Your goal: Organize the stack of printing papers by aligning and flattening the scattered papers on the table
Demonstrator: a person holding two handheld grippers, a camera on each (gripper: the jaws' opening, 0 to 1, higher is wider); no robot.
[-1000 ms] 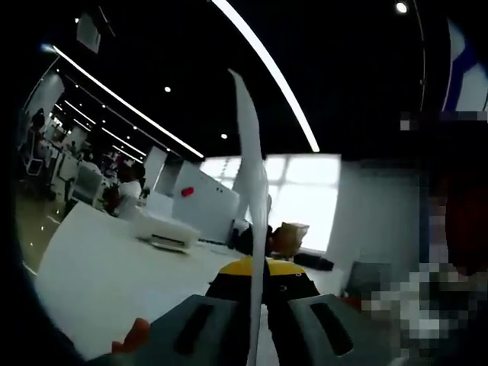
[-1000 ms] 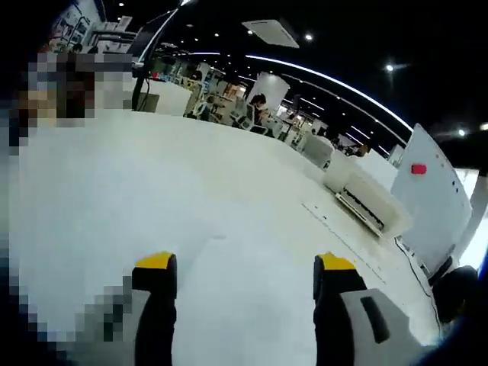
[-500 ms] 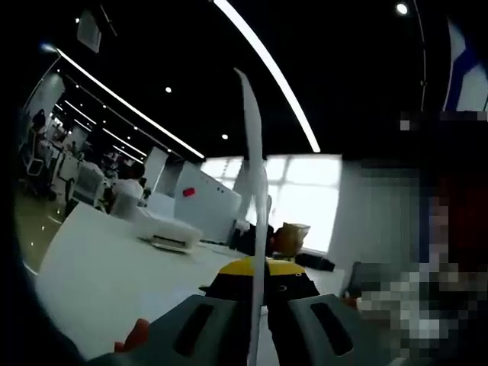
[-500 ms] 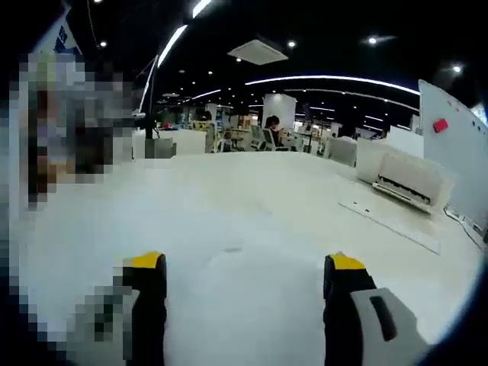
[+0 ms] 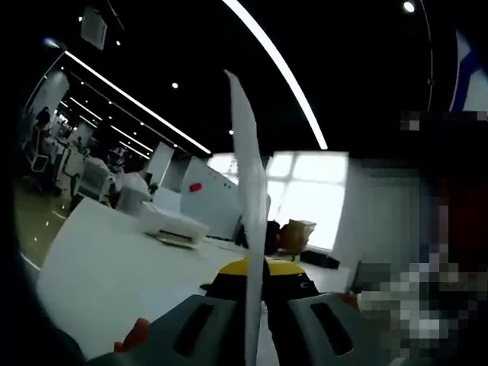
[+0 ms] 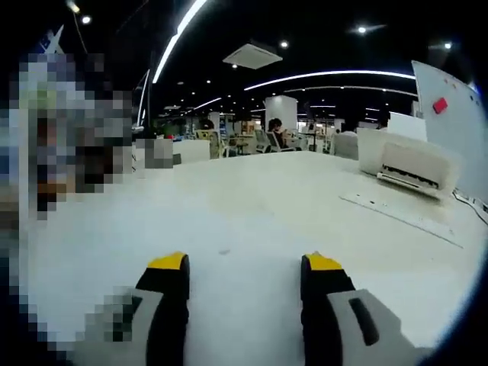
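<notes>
In the left gripper view a white sheet of paper (image 5: 248, 175) stands edge-on, rising from between the yellow-tipped jaws of my left gripper (image 5: 255, 268), which is shut on it. The sheet is lifted above the white table (image 5: 107, 274). In the right gripper view my right gripper (image 6: 245, 267) hangs open over the bare white table (image 6: 252, 206), with nothing between its yellow-tipped fingers (image 6: 166, 267).
A white printer (image 6: 410, 168) stands at the table's far right, with a flat white keyboard-like strip (image 6: 400, 217) in front of it. A whiteboard (image 6: 450, 114) stands behind. People sit at desks in the background (image 6: 274, 133). The printer (image 5: 171, 225) also appears in the left gripper view.
The right gripper's jaws have come somewhat closer together and its view has swung round. The left gripper still holds the sheet, which has shifted slightly.
</notes>
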